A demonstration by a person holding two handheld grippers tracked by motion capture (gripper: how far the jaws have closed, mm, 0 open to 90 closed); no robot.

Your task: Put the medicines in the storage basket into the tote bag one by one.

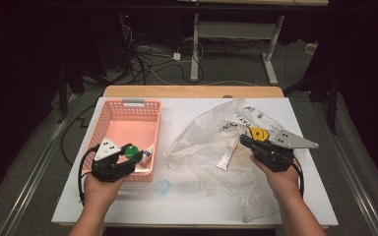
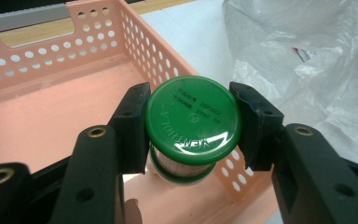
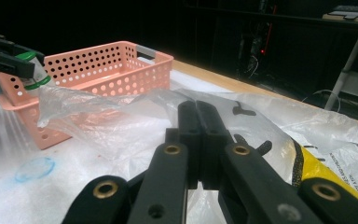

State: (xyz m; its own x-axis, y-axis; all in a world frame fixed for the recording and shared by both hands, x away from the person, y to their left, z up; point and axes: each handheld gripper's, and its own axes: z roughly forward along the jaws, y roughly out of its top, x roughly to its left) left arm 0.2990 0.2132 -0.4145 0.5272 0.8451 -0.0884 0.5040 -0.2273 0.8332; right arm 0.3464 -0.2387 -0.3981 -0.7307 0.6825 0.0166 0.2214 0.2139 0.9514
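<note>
clearly the left gripper [image 2: 192, 126] clamps the green-capped jar [image 2: 192, 122] by its lid above the pink basket [image 2: 51, 74] — held over the near corner, likely for dropping in; the right gripper [image 3: 199, 122] rests closed on the plastic bag [image 1: 211, 132] — seemingly pinning it.

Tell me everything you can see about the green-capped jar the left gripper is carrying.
The jar is small and round, with a glossy green plastic cap embossed with lettering, a whitish body below and a green ring at its base. The left gripper holds it upright, jaws pressed on opposite sides of the cap. It hangs over the right-hand wall of the pink perforated basket, near the front corner, touching nothing else that I can tell. In the high view it shows beside a small white tube.
</note>
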